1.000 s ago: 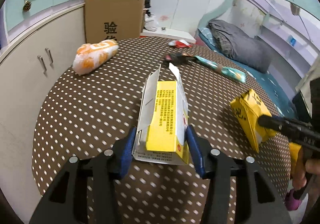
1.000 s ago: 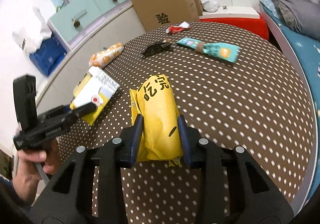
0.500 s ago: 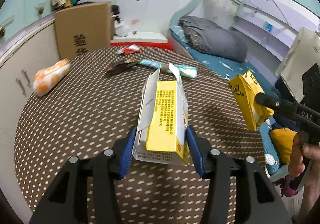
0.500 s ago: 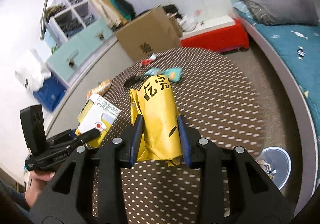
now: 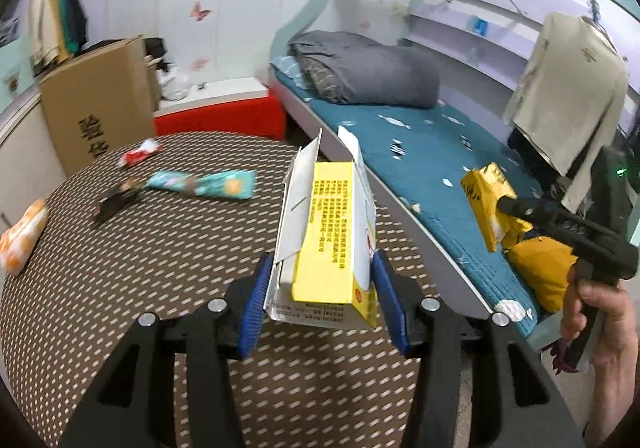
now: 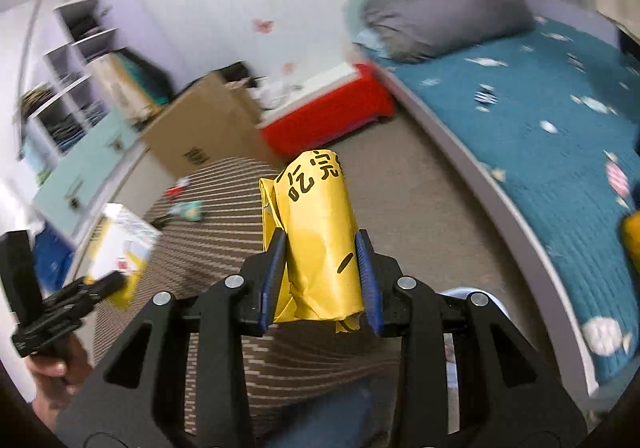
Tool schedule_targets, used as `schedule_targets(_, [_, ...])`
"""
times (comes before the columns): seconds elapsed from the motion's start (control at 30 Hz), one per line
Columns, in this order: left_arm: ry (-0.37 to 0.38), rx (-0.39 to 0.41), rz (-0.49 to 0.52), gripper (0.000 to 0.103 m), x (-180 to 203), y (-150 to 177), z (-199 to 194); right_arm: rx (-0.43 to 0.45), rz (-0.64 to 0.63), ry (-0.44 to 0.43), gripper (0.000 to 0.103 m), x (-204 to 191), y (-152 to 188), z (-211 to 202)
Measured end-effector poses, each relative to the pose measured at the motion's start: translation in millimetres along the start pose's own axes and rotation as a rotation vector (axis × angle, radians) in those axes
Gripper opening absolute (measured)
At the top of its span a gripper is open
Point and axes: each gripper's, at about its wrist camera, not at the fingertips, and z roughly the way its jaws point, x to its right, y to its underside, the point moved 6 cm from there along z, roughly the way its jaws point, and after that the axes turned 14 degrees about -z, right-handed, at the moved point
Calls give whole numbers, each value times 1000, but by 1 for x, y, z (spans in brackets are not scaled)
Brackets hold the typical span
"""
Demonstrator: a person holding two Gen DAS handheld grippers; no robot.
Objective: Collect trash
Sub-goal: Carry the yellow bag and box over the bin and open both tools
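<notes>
My left gripper [image 5: 322, 300] is shut on an opened yellow and white carton [image 5: 328, 232], held above the brown dotted round table [image 5: 168, 248]. My right gripper [image 6: 322, 280] is shut on a crumpled yellow paper bag [image 6: 320, 232], held in the air beyond the table's right edge; the bag also shows in the left wrist view [image 5: 486, 204]. On the table lie an orange snack bag [image 5: 22, 236], a dark wrapper [image 5: 114, 200], a teal wrapper [image 5: 204, 184] and a small red wrapper [image 5: 138, 152].
A cardboard box [image 5: 96, 108] stands behind the table. A red bench [image 5: 220, 116] and a bed with a teal cover [image 5: 432, 160] lie to the right. A pale round bin [image 6: 476, 298] shows on the floor under my right gripper.
Both grippers have lifted with their loads and swung right, away from the table towards the bed and floor. The views are blurred with motion.
</notes>
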Motion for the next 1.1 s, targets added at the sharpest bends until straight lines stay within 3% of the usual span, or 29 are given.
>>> schedule_targets(0.1, [20,-20,34,50,23,-1,13,-67,62,84,34,42,23,12])
schedule_targets(0.3, [49,-78,92,50,64,4,43,-186,176,146,40,101,71,51])
schedule_targets(0.37, [57,-93,110,50,76,7,51,-214,203,146,47,114,82,64])
schedule_targets(0.43, [65,-110,128,50,88,9,60,-236,226,162,66,125,91,73])
schedule_targets(0.5, [75,-135,143,50,101,13,72,-248,259,162,69,136,101,77])
schedule_targets(0.83, [109,-273,204,50,157,45,133,-124,333,197,86,159,97,27])
schedule_targets(1.1, [117,-399,244,52,183,69,185,-38,330,207,89,161,75,-10])
